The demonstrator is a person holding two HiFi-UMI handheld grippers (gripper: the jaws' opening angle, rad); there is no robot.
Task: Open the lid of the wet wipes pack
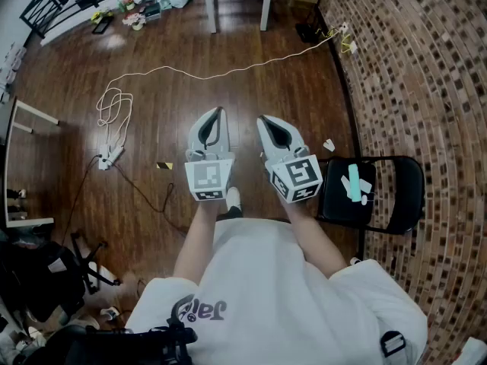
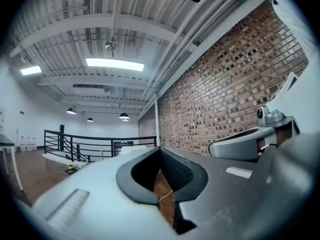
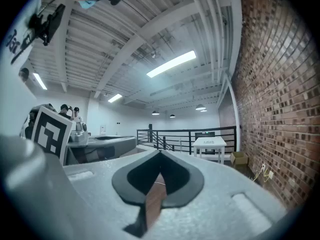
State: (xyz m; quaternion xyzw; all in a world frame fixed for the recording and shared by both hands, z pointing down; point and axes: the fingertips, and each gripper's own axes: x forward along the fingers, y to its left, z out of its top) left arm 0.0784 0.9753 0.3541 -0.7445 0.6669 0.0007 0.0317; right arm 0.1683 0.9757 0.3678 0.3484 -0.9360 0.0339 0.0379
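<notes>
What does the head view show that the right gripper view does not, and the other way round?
Only the head view: the pack lying on a black chair, the white cable on the floor, and the person's shirt.
Only the right gripper view: the ceiling lights and people standing far off at the left.
Both: the brick wall, the white table, the railing, the left gripper and the right gripper, each with its jaws closed on nothing.

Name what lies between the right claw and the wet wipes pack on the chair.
In the head view, only bare wooden floor and black chair seat separate the right claw from the wet wipes pack.
</notes>
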